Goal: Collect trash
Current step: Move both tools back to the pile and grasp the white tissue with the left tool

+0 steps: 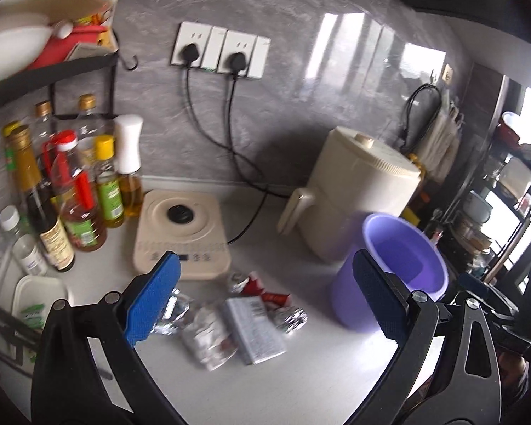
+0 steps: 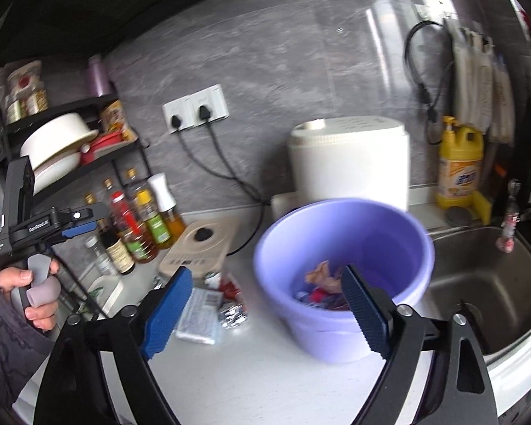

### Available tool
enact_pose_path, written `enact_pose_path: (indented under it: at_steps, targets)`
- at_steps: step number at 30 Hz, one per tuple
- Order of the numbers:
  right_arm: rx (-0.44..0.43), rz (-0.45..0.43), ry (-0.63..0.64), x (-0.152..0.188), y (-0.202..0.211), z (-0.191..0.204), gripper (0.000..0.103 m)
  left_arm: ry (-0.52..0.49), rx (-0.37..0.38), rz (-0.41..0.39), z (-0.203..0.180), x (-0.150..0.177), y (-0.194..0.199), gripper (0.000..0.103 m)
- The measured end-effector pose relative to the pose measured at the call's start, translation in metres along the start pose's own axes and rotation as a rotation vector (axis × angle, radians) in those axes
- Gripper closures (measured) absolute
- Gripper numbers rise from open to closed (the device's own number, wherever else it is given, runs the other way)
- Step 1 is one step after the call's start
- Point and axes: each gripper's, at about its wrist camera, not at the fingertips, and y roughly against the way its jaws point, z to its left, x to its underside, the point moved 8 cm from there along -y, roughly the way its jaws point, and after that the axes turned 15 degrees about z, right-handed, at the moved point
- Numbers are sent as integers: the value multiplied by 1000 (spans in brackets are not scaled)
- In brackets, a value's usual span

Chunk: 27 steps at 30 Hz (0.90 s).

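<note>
A purple bucket [image 2: 340, 244] stands on the white counter and holds crumpled wrappers [image 2: 322, 283]; it also shows in the left wrist view [image 1: 403, 265]. Loose trash lies left of it: a grey printed packet [image 1: 255, 329], a clear crumpled wrapper [image 1: 209, 336], foil balls [image 1: 290, 318] and red-white wrappers [image 1: 255, 283]. The packet [image 2: 200, 315] and foil [image 2: 233, 313] show in the right wrist view too. My left gripper [image 1: 265, 304] is open and empty above the trash pile. My right gripper [image 2: 265, 308] is open and empty, just in front of the bucket.
Oil and sauce bottles [image 1: 70, 191] crowd the back left under a black shelf [image 2: 63, 163]. A beige induction plate [image 1: 180, 233] and a cream appliance [image 1: 354, 191] stand by the wall. A steel sink [image 2: 485, 283] lies right of the bucket, with a yellow detergent bottle [image 2: 460, 166] behind it.
</note>
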Motion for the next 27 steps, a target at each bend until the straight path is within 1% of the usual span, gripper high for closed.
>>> enact_pose_path:
  at_steps: [3, 6, 9, 14, 15, 17, 19, 22, 24, 26, 27]
  targets:
    - [-12, 19, -8, 10, -9, 9, 29, 3, -21, 31, 10, 13, -7, 6]
    - [-34, 37, 2, 20, -19, 18, 29, 16, -36, 55, 21, 28, -13, 7]
    - [-53, 70, 0, 32, -34, 24, 30, 45, -47, 87, 29, 41, -21, 15]
    - [-73, 120, -10, 45, -55, 38, 32, 78, -60, 141, 44, 59, -37, 33]
    - [-78, 129, -6, 47, -59, 40, 32, 79, -60, 158, 47, 63, -43, 35]
    - [-82, 152, -1, 52, -71, 46, 32, 70, -61, 182, 49, 68, -51, 42]
    - [-89, 181, -6, 58, -85, 52, 32, 50, -55, 208, 51, 74, -62, 46]
    - [-84, 216, -13, 67, -105, 58, 32, 25, -42, 245, 57, 81, -84, 46]
    - [-72, 243, -28, 72, -118, 59, 33, 7, -39, 285, 62, 86, -106, 47]
    - [-72, 265, -48, 78, -128, 61, 34, -20, -36, 306, 62, 87, -119, 52]
    - [-69, 274, -48, 82, -133, 62, 34, -47, -34, 321, 61, 89, -127, 52]
